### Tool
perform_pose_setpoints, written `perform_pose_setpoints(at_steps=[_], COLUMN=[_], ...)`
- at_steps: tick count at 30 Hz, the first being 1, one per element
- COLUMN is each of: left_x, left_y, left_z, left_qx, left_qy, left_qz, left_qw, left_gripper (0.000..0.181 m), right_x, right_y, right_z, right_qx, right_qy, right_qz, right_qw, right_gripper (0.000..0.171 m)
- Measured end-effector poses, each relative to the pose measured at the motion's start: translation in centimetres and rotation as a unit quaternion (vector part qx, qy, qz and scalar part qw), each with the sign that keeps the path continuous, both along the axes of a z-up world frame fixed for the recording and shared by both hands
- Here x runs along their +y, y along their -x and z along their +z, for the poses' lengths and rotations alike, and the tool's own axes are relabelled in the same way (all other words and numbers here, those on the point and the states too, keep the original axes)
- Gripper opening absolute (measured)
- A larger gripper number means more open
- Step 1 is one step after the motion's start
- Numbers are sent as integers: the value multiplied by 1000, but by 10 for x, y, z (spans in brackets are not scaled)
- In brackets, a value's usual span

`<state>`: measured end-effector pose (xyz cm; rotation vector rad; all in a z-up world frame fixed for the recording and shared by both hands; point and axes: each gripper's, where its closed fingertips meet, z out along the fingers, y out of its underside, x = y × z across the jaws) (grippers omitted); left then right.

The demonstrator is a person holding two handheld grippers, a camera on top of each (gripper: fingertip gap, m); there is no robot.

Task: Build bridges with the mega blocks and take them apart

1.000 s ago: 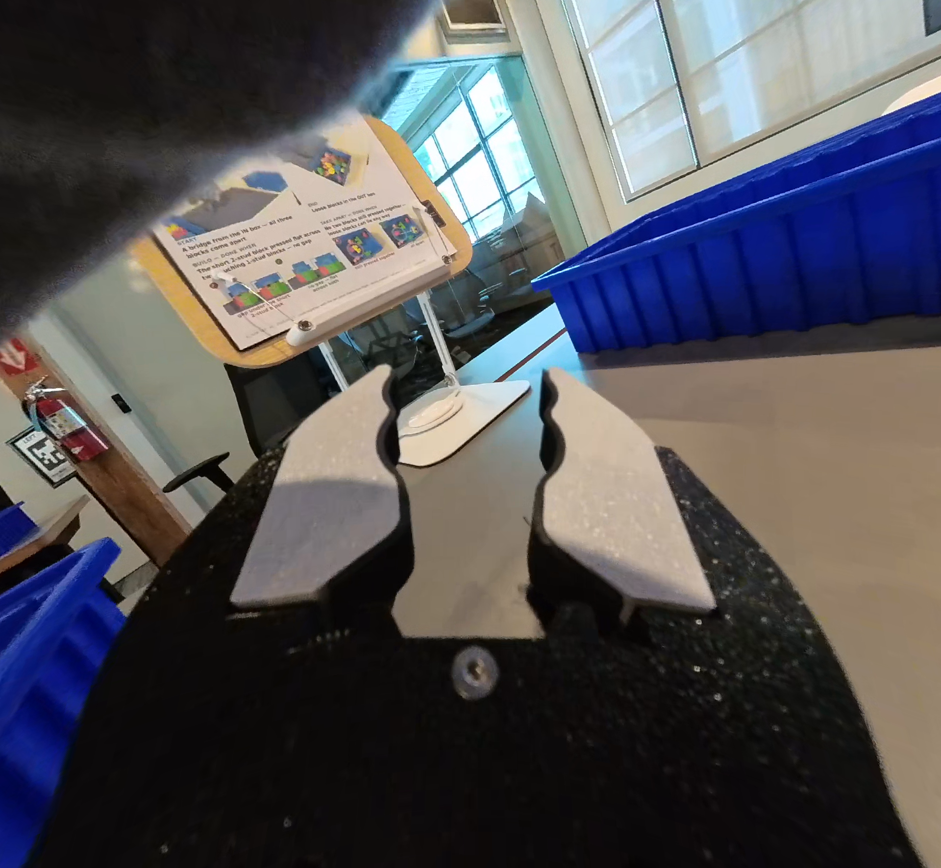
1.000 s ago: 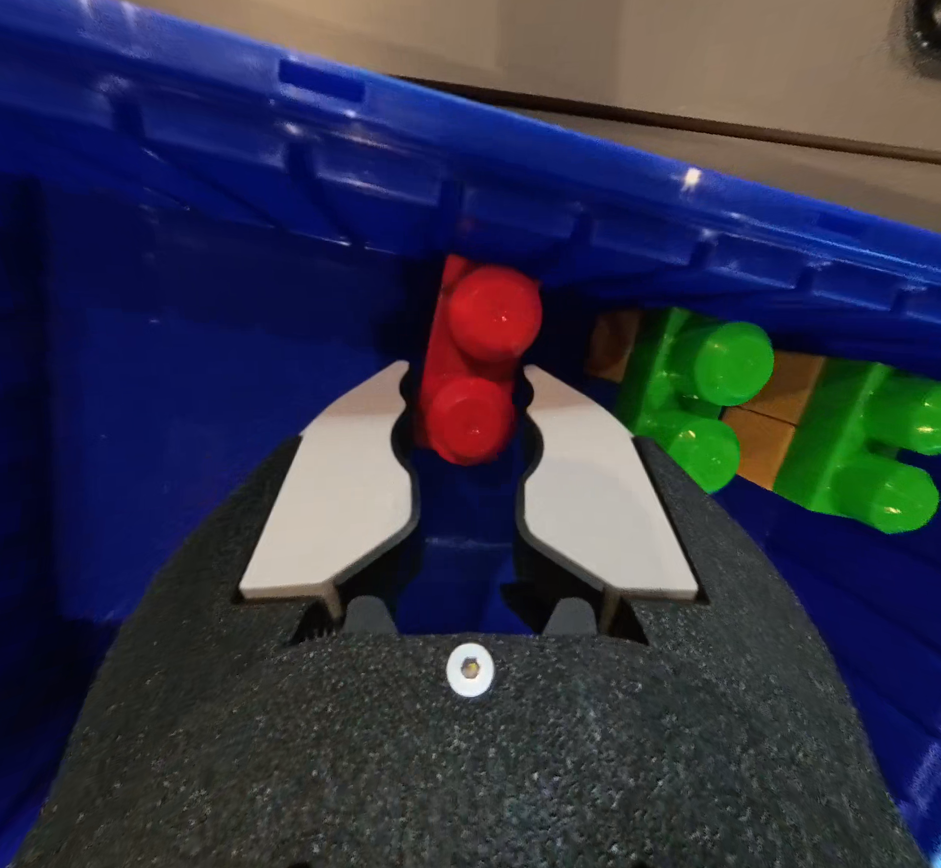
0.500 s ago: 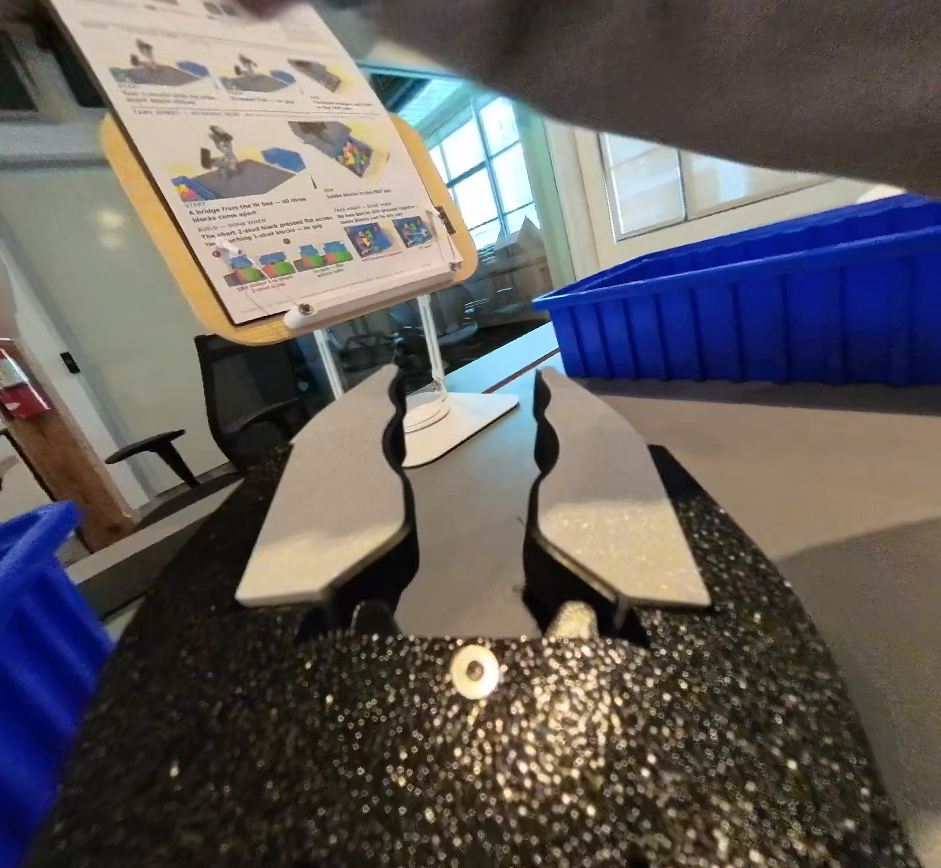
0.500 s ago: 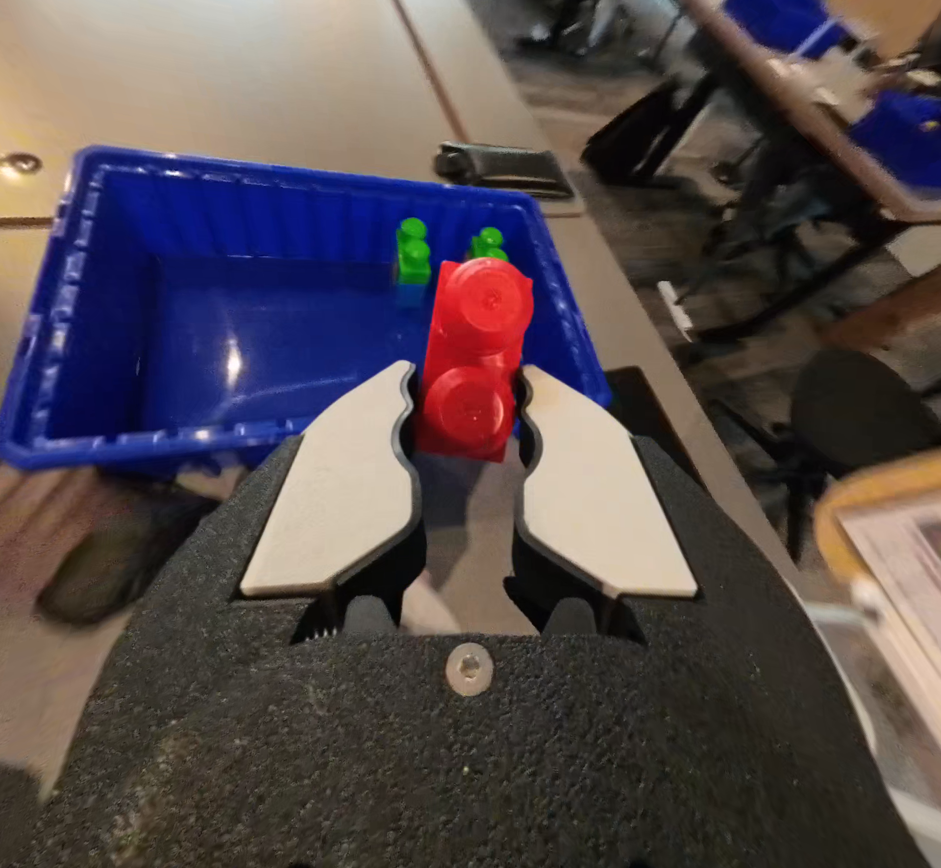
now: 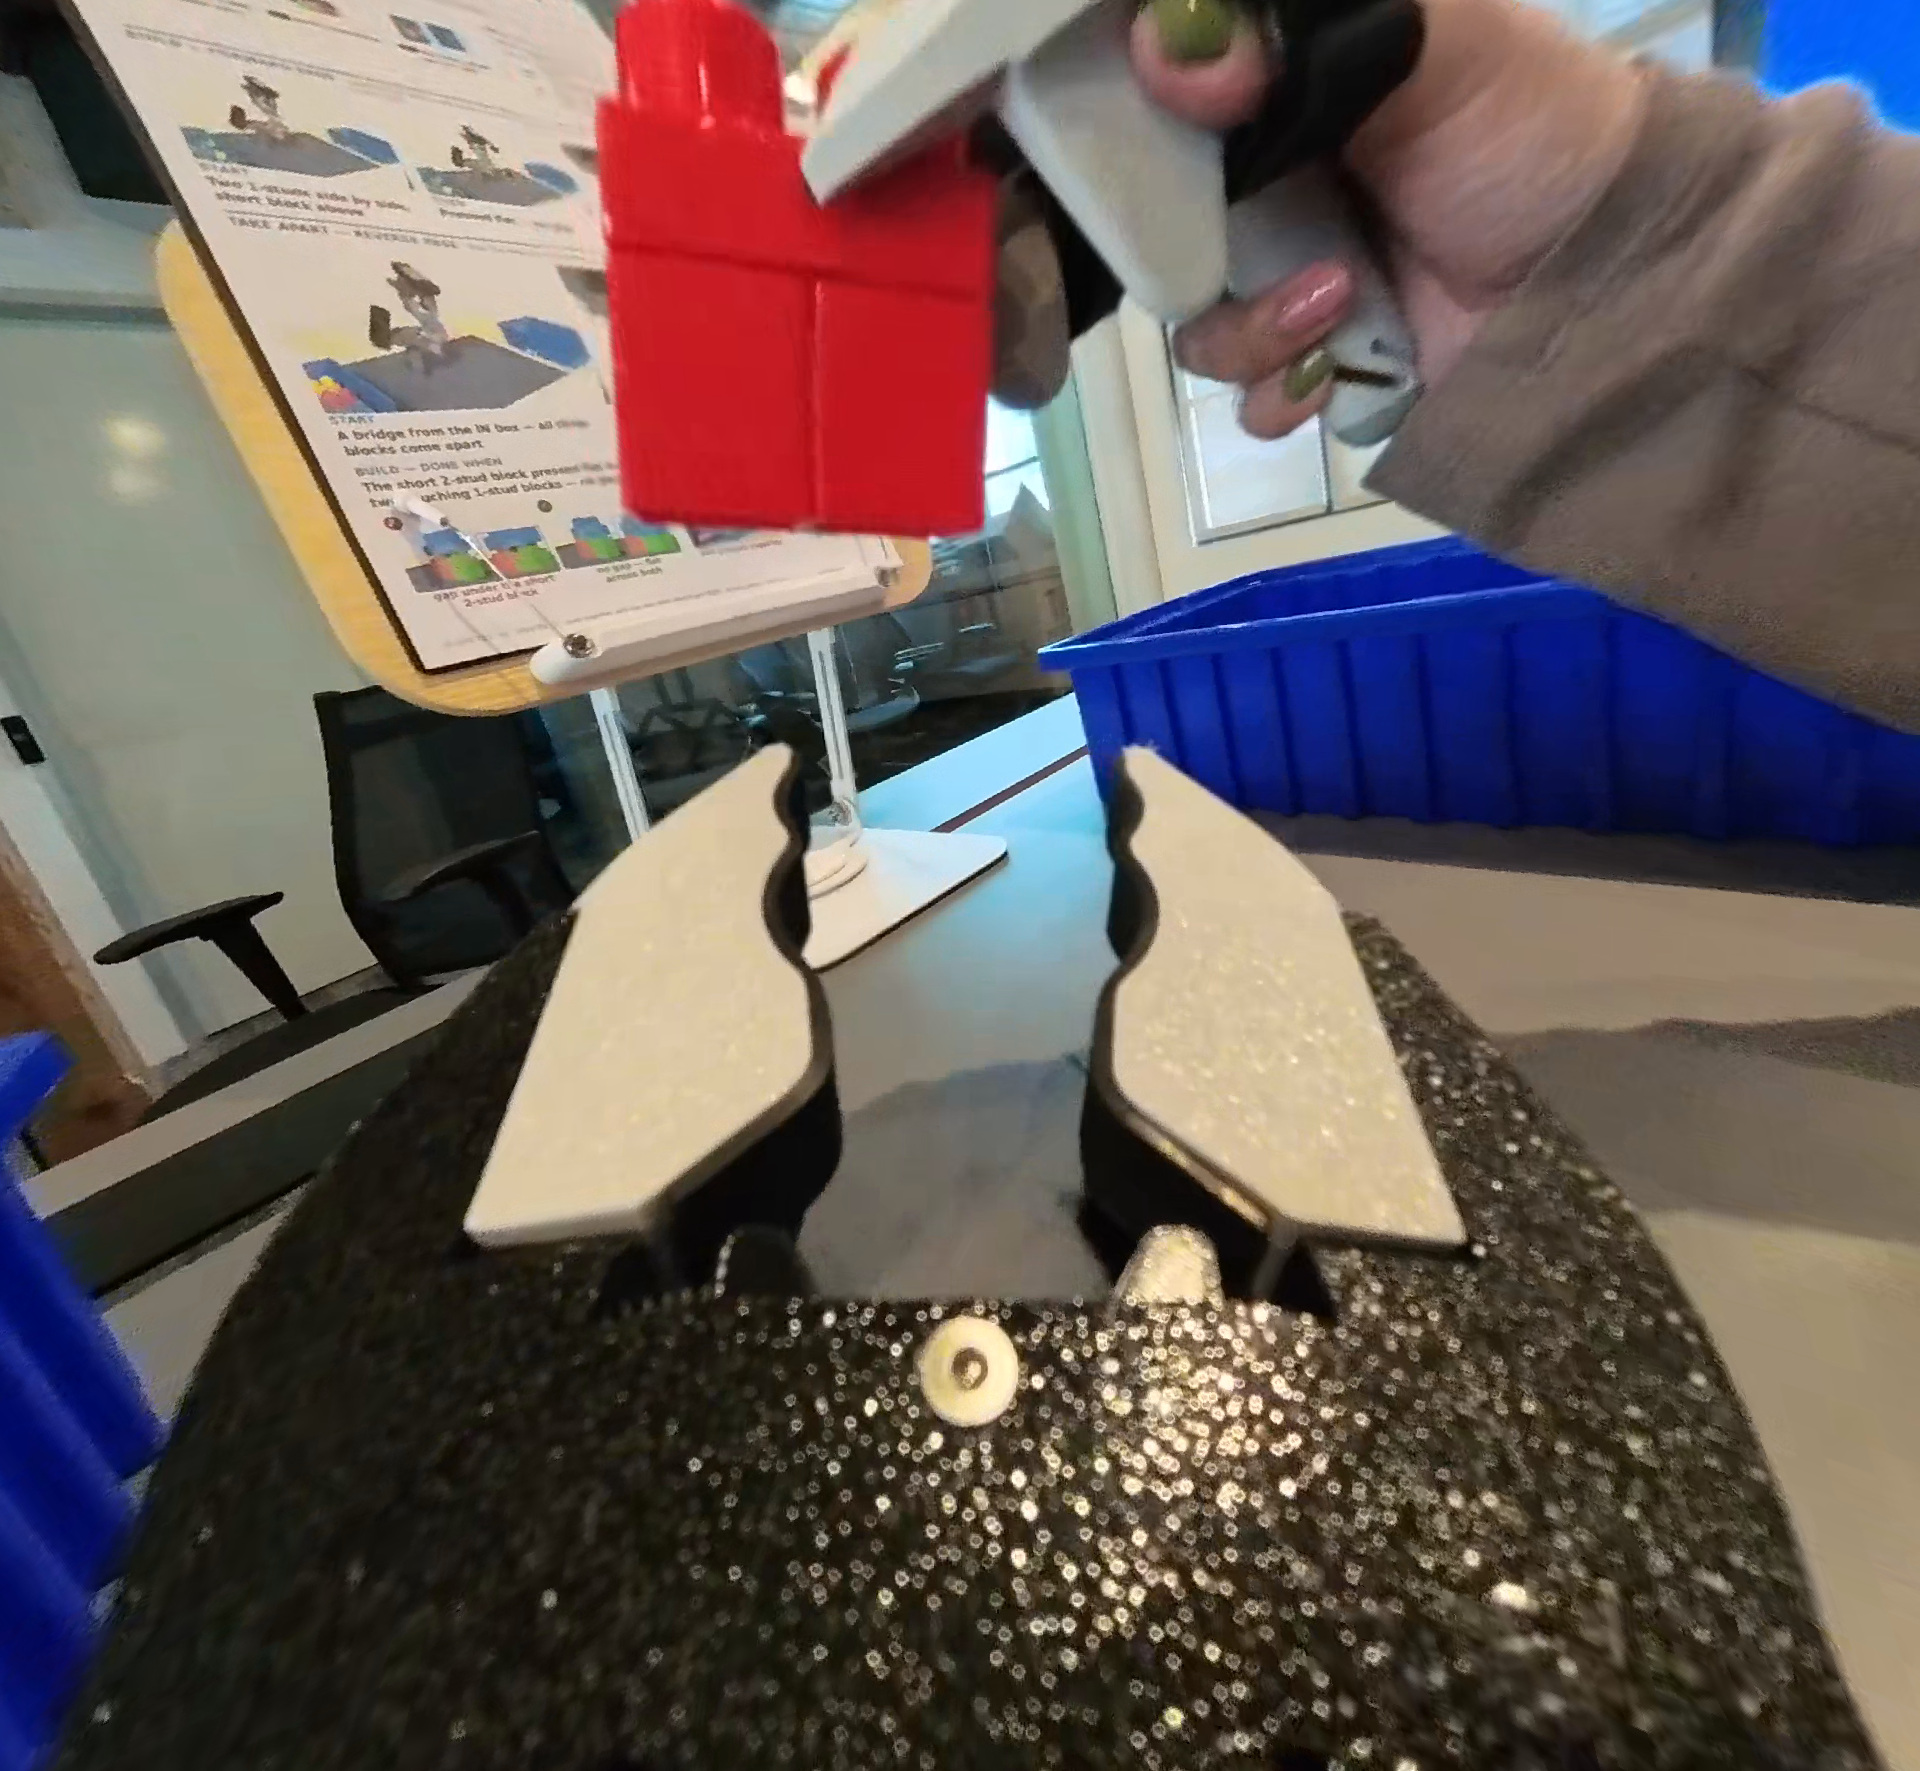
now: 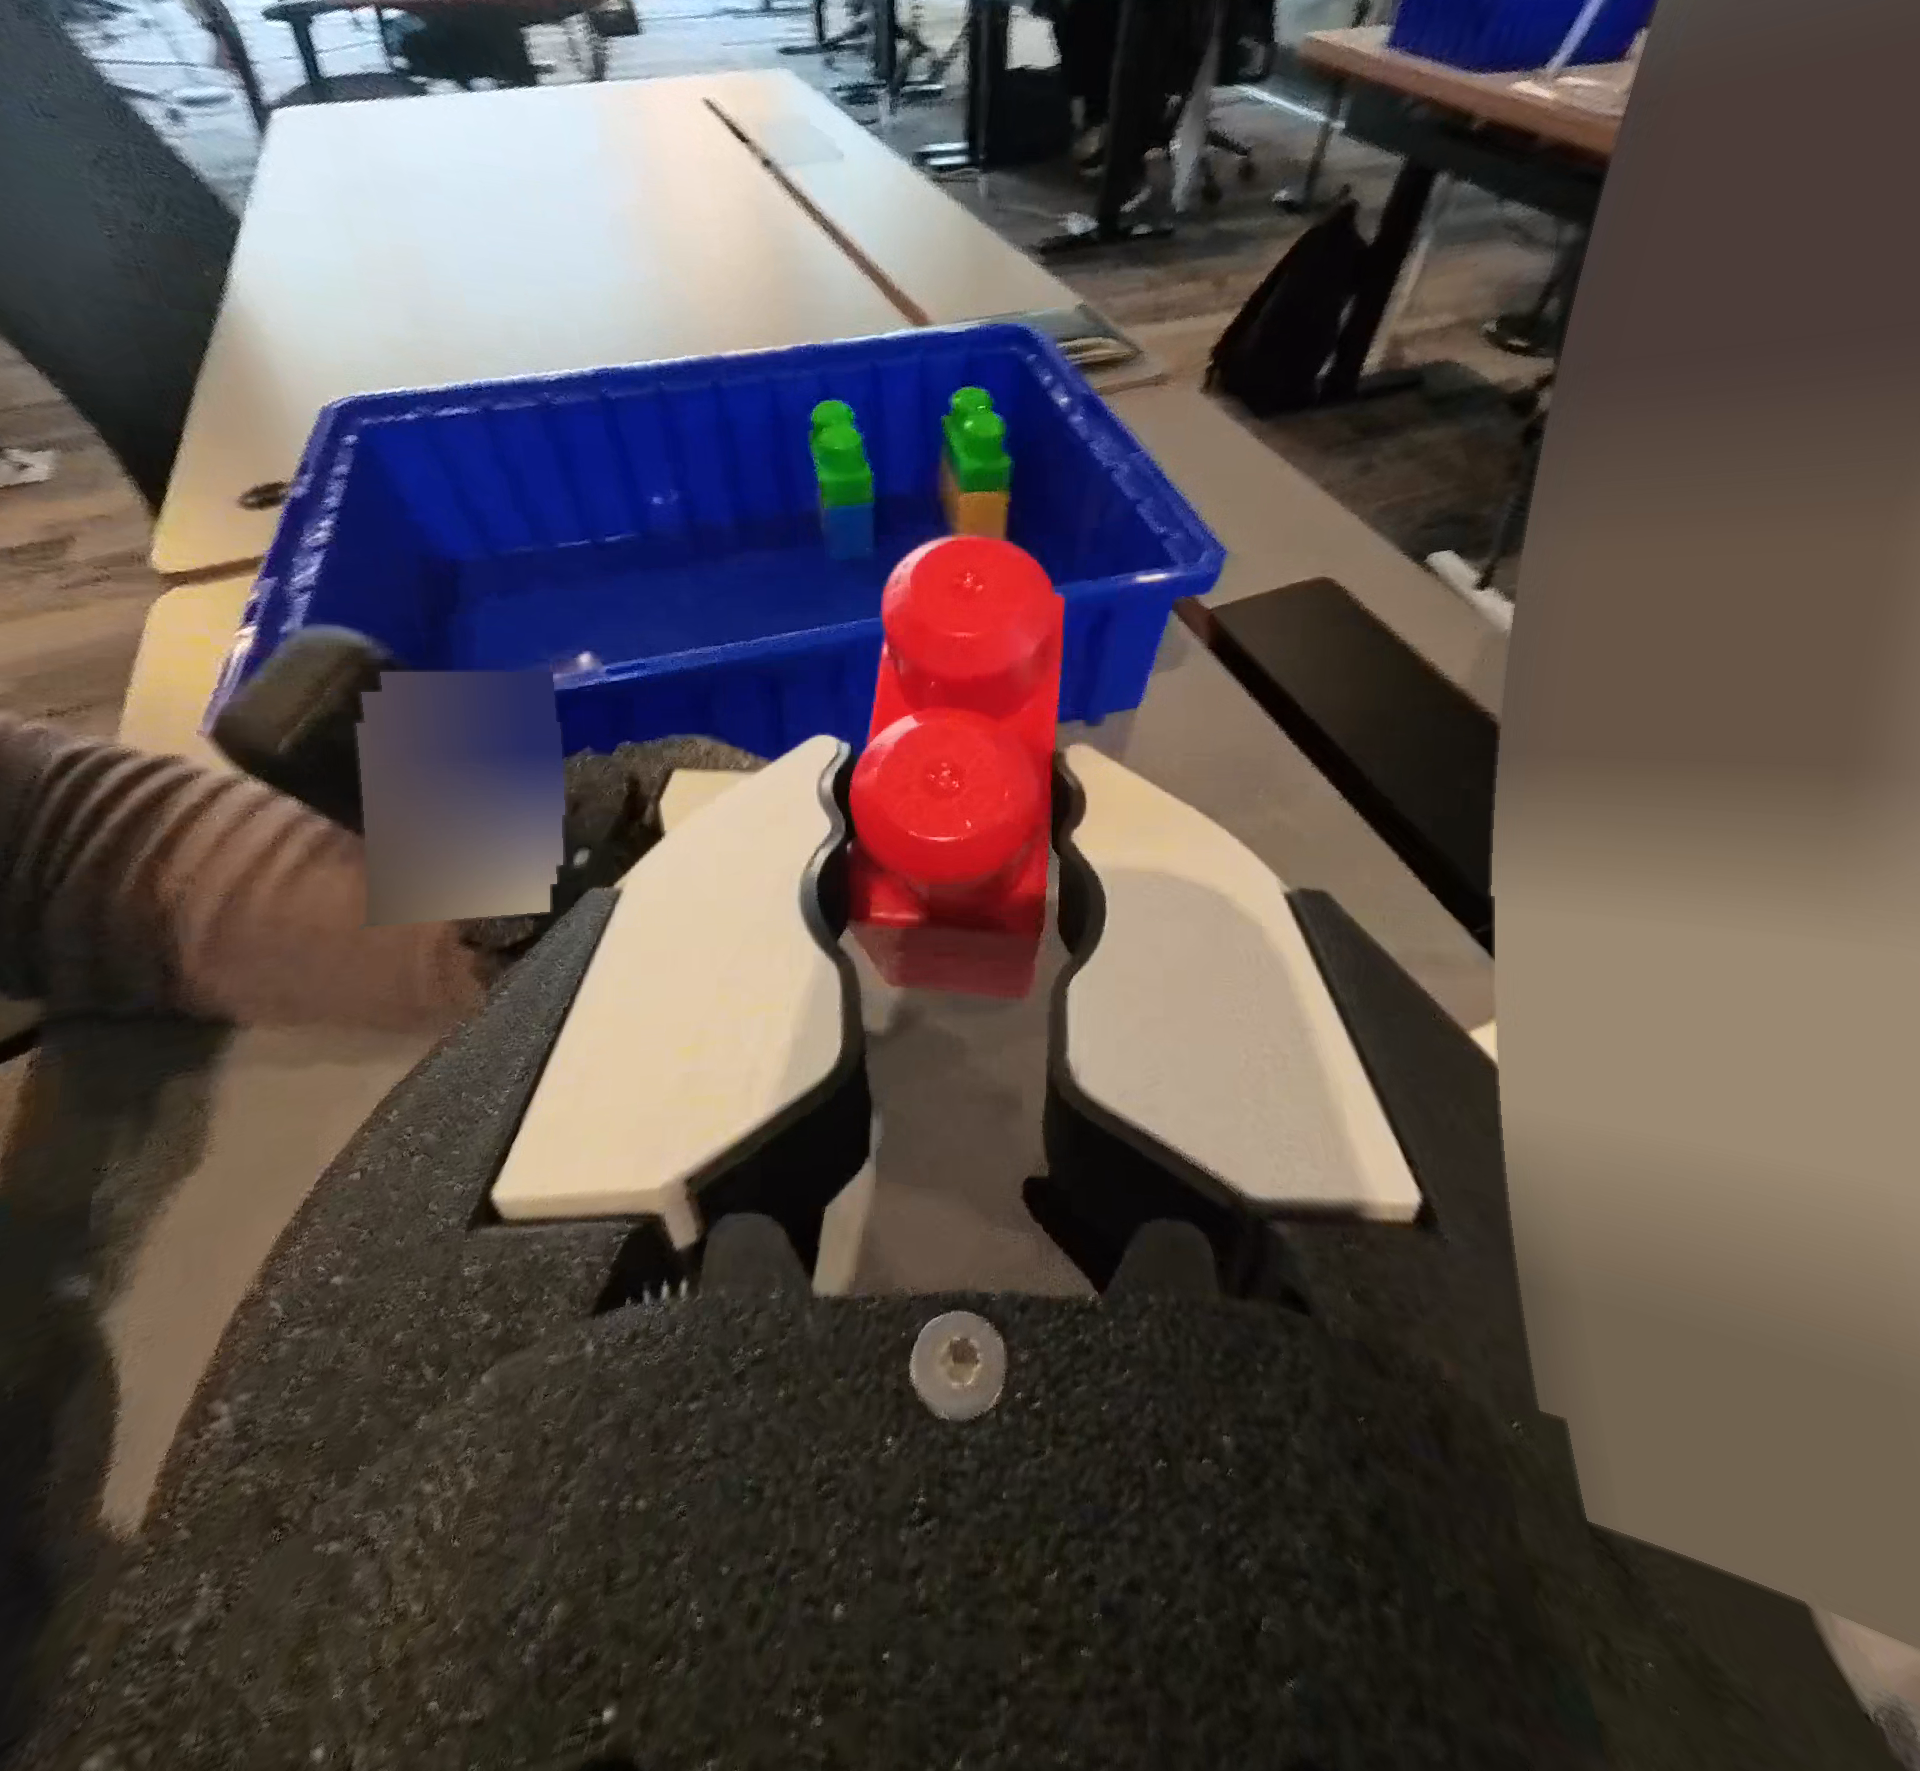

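Right now I am holding the red block [image 6: 961, 765] in my right hand-held gripper [image 6: 951, 817], jaws closed on its lower sides so both studs are staying clear and pointing up, ready to take or seat against another piece. Seen from the left wrist view, the same block [image 5: 800, 339] is hanging in the air above and ahead of my left hand-held gripper [image 5: 951, 817], well off the counter [image 5: 1558, 983]; my hand [image 5: 1455, 194] is wrapping the right tool's handle.

Left hand-held gripper is sitting low over the counter with its jaws parted and nothing between them. I judge I am keeping it free to steady or receive a block.

Behind the red block, the blue bin [image 6: 312, 516] is resting on the counter with two small stacks against its far wall: green on blue [image 6: 842, 485] and green on orange [image 6: 977, 474], near each other but apart. They are looking like the remaining bridge pieces.

An instruction card on a stand [image 5: 416, 319] is standing ahead of the left tool, tilted toward me for reference.

Blur on the block suggests I am carrying it toward open counter.
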<state>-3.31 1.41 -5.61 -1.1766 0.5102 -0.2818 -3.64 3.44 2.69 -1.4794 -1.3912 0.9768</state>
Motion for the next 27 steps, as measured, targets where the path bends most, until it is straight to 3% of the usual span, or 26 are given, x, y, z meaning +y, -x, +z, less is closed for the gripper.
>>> perform_pose_setpoints(at_steps=[5, 11, 15, 19, 27], left_x=[-3, -10, -14, -22, -23], left_y=[0, -1, -8, -6, -12], left_z=[6, 15, 12, 14, 10], left_qx=[-40, -82, -86, -109, -112], left_qy=[1, -3, 20, 31, 54], left_qz=[-29, -65, -104, -145, -179], left_qw=[999, 994, 991, 983, 976], left_gripper=[74, 102, 97, 52, 52], right_x=[-3, -30, -51, -59, -65], right_y=[-2, 0, 2, -3, -4], right_z=[-31, -60, -53, -49, -46], right_qx=[-52, -88, -48, -36, -17], right_qy=[-8, -42, -11, 19, 35], right_qz=[59, 184, 249, 277, 303], right_qw=[997, 978, 967, 960, 952], right_gripper=[35, 35, 35, 35, 35])
